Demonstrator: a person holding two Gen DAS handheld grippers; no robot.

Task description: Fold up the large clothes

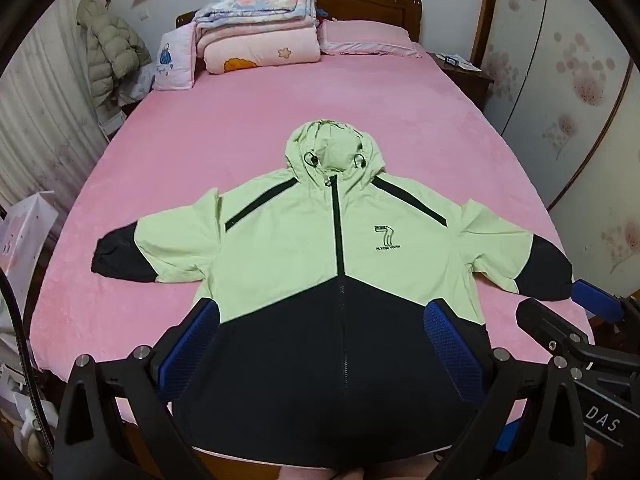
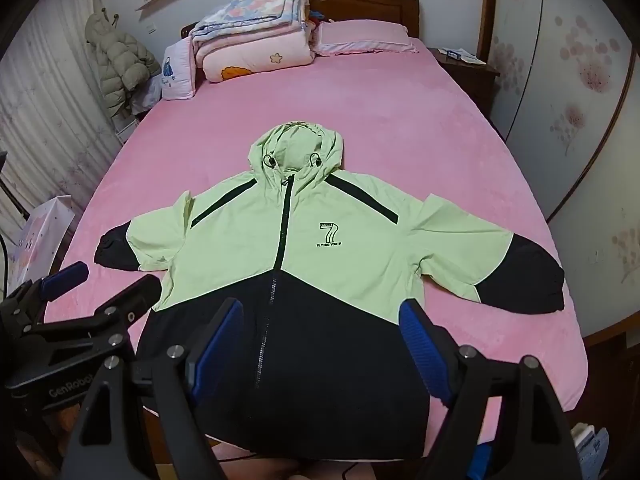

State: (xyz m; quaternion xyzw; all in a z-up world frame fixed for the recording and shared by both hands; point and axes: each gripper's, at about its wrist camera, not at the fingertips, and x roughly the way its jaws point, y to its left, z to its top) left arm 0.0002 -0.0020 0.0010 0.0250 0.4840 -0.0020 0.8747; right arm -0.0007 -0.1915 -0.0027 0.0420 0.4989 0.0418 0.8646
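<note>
On the plush pink bed (image 1: 248, 128) a smooth green-and-black hooded jacket (image 1: 304, 240) lies flat, zipped, sleeves spread, below the wide-open, empty left gripper (image 1: 320, 340) and right gripper (image 2: 320, 340), blue pads ribbed

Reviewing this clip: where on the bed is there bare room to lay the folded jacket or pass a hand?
Free: the pink sheet between the jacket's hood and the pillow, and strips outside each sleeve. Crowded: the head end, with stacked quilts and a small cushion, and the near edge, covered by the jacket.
</note>
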